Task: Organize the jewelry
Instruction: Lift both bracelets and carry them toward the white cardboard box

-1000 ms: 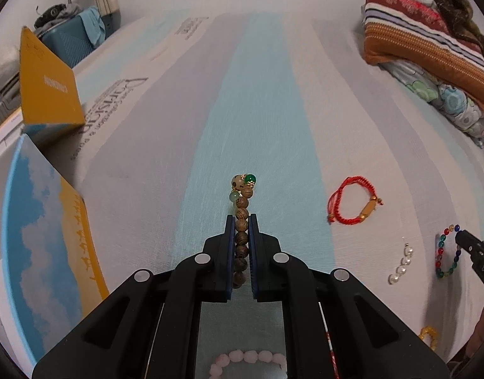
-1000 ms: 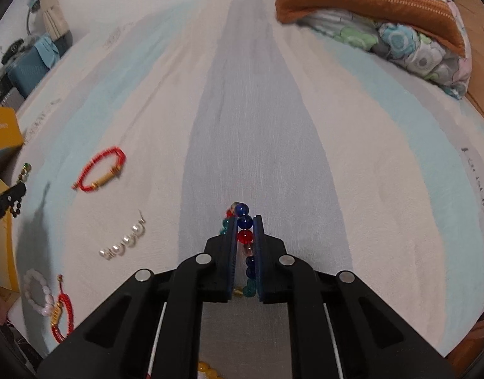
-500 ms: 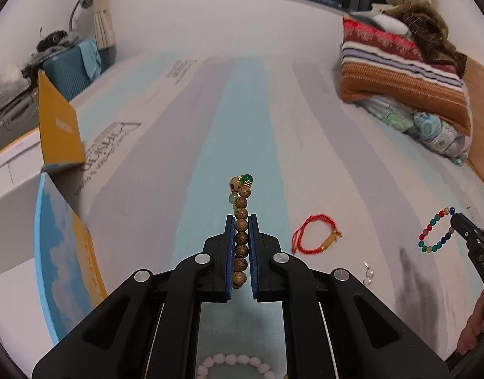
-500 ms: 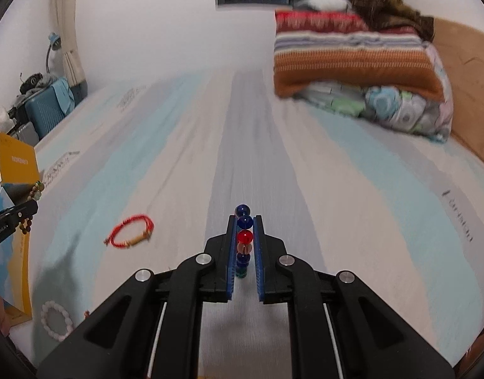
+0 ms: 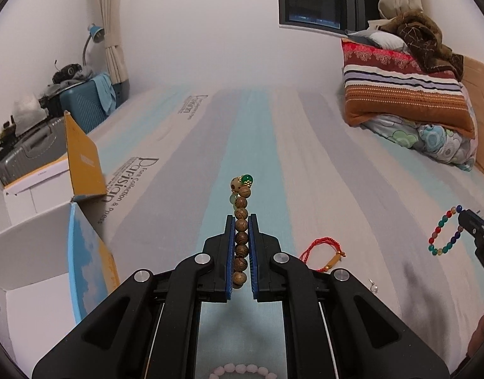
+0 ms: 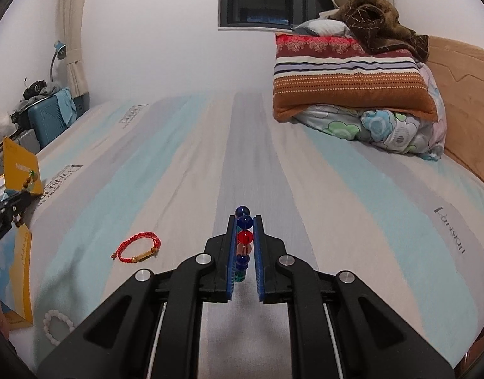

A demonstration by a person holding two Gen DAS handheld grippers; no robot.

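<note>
My left gripper point(image 5: 241, 221) is shut on a wooden bead bracelet point(image 5: 241, 218) with a green bead at its top, held above the striped bed sheet point(image 5: 273, 145). My right gripper point(image 6: 245, 222) is shut on a multicoloured glass bead bracelet point(image 6: 244, 237), which also hangs at the far right of the left wrist view as the glass bead bracelet point(image 5: 444, 233). A red cord bracelet point(image 6: 137, 248) lies on the sheet between the two grippers. A pale pink bead bracelet point(image 5: 242, 371) lies below the left gripper.
An open box with a yellow flap point(image 5: 82, 161) and a blue-sky lid point(image 5: 83, 262) stands at the left edge of the bed. Folded blankets and a pillow point(image 6: 352, 85) are piled at the far right. Suitcases point(image 5: 83, 107) stand beyond the bed. A small pearl piece point(image 5: 373, 285) lies nearby.
Both grippers have risen off the sheet with their bracelets and tilted upward, so the wall and window came into view. The bracelets now hang clear of the bed.
</note>
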